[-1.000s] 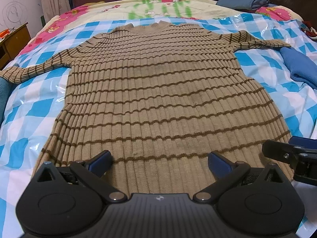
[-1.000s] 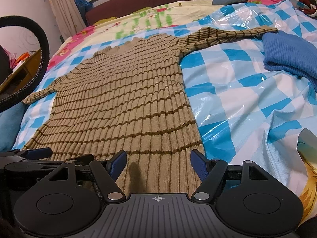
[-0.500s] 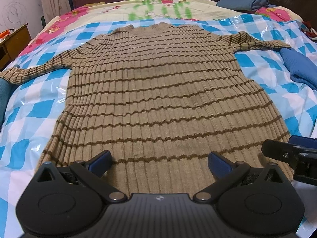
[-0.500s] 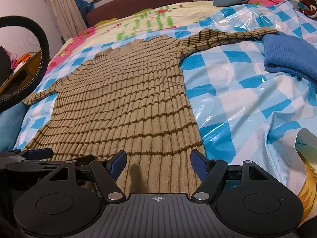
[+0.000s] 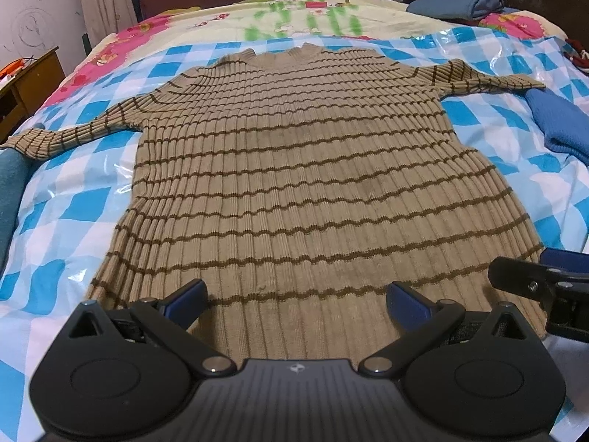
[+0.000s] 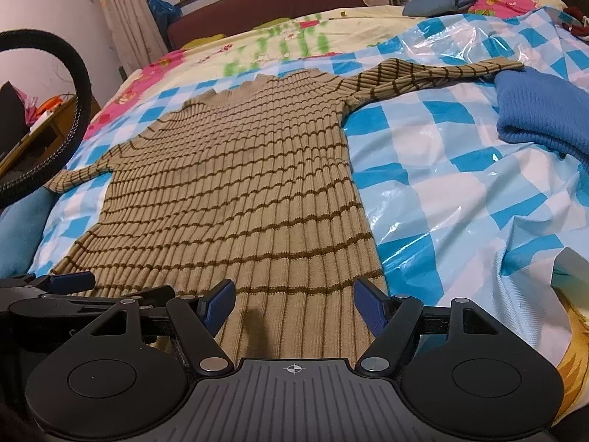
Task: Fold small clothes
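A tan ribbed sweater with dark brown stripes (image 5: 294, 169) lies flat and spread on the bed, neck far, hem near, both sleeves out to the sides. It also shows in the right wrist view (image 6: 239, 191). My left gripper (image 5: 296, 300) is open and empty over the hem's left-middle part. My right gripper (image 6: 294, 305) is open and empty over the hem's right corner. The right gripper's finger shows at the right edge of the left wrist view (image 5: 533, 283); the left gripper shows at the left edge of the right wrist view (image 6: 70, 283).
A blue-and-white checkered plastic sheet (image 5: 73, 213) covers the bed. A blue knit garment (image 6: 541, 114) lies right of the sweater, touching the right sleeve's cuff. A folded blue item (image 5: 456, 5) sits far right. A wooden nightstand (image 5: 25, 81) stands left of the bed.
Both grippers have lifted or drawn back slightly, so the sweater looks a little farther off. The sweater has not moved and both grippers stay open.
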Available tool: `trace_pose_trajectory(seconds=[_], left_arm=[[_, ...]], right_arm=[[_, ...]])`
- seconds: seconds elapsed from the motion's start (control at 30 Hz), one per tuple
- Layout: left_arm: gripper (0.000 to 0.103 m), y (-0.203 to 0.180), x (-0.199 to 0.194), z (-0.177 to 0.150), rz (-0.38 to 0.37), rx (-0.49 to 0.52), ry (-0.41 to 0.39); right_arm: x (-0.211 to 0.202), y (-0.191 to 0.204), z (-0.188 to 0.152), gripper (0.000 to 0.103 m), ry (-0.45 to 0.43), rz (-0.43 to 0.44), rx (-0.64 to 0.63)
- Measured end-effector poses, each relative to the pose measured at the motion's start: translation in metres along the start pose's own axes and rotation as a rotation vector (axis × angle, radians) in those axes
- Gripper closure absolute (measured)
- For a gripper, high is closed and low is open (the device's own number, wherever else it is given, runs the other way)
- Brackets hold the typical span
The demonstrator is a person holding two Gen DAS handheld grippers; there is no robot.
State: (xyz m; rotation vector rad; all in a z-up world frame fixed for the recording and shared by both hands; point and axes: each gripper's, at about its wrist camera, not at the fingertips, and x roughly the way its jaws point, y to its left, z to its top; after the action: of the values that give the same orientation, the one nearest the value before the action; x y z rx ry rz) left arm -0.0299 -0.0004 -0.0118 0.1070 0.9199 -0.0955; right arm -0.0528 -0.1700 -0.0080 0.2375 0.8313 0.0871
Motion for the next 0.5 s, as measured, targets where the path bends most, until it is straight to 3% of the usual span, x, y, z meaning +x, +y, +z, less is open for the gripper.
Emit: trace_pose_trajectory(seconds=[0.5], left_arm=[[0.000, 0.0003, 0.0027, 0.0012, -0.001, -0.011, 0.011]], right_arm=[[0.0007, -0.0035, 0.0020, 0.031, -0.002, -0.005, 0.007]])
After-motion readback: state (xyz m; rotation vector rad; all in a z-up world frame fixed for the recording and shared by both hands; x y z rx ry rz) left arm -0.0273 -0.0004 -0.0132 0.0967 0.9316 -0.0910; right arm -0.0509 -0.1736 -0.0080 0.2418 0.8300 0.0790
